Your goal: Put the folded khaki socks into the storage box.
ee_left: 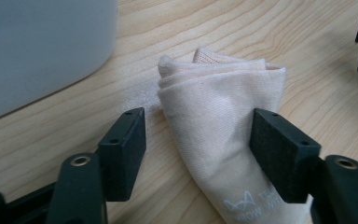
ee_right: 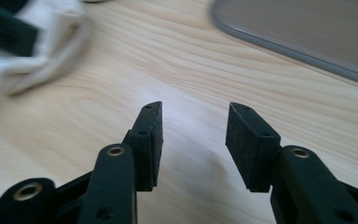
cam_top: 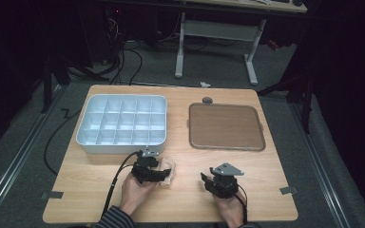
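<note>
Bin (cam_top: 122, 124) w/ many compartments sits at the surface's (cam_top: 180, 204) far left part, its near wall just beyond the left gripper (cam_top: 164, 174).

Left gripper: near the front edge, left of centre, held in the left hand (cam_top: 135, 187). In the left gripper view its jaws stand wide apart, w/ the cloth (ee_left: 219, 126) between them. Right pad (ee_left: 279, 151) sits against or just beside the cloth's edge; can't tell which. Left pad is apart from it, bare wood between. No squeeze visible, so not gripped.

Cloth: pale, folded, lying flat on the surface just in front of the bin's near right corner; printed logo on its near end. In the high view (cam_top: 168, 172) it's partly under the left gripper.

Right gripper (cam_top: 205, 179): near the front edge, right of centre, well apart from the cloth, held in the right hand (cam_top: 230, 209). Jaws partly open, nothing between them, only bare wood under the gap.

Tray (cam_top: 226, 127): brown, flat, at the far right part of the surface, beyond the right gripper.
</note>
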The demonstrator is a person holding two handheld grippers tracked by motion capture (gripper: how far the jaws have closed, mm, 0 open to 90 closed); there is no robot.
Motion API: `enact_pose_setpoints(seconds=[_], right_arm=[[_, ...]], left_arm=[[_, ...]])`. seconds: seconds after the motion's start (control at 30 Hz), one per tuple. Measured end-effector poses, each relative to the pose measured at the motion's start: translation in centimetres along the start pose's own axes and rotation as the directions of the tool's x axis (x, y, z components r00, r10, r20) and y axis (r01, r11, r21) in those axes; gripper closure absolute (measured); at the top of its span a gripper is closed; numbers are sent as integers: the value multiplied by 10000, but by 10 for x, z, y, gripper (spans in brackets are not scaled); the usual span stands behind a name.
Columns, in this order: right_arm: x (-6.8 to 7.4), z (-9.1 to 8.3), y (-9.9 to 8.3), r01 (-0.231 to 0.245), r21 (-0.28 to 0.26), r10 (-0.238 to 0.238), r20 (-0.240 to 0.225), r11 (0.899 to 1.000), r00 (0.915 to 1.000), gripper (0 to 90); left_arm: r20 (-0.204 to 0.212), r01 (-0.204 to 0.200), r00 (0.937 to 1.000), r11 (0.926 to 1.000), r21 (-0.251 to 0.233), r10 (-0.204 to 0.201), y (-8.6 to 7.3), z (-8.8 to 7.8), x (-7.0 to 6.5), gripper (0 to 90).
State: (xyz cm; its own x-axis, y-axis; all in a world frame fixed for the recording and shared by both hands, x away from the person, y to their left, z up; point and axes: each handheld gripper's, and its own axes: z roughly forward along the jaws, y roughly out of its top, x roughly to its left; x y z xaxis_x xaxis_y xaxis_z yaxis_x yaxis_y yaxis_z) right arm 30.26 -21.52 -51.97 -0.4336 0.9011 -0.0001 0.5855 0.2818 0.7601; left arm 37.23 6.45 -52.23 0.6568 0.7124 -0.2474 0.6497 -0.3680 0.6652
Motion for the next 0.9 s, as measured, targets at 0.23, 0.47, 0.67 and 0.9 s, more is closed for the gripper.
enact_pose_setpoints(seconds=[0.23, 0.47, 0.67, 0.9], right_arm=[[-33, -8, -11, -524, -185, 541, 1024, 9985, 9933, 522], [-46, -8, -16, -672, -56, 672, 1573, 9977, 9853, 513], [-52, -2, -16, -766, 216, 719, 1677, 9968, 9832, 481], [-59, 1, -14, -1162, 320, 1110, 1330, 9927, 9849, 413]], left_arm=[[326, -112, 9994, 9999, -36, 114, -1, 0, -1, 501], [574, -56, 9983, 10000, 25, 54, 0, -1, 0, 602], [697, -61, 9975, 10000, -11, 62, 0, -2, 2, 702], [706, -178, 9973, 9998, -16, 179, 0, -4, 1, 732]])
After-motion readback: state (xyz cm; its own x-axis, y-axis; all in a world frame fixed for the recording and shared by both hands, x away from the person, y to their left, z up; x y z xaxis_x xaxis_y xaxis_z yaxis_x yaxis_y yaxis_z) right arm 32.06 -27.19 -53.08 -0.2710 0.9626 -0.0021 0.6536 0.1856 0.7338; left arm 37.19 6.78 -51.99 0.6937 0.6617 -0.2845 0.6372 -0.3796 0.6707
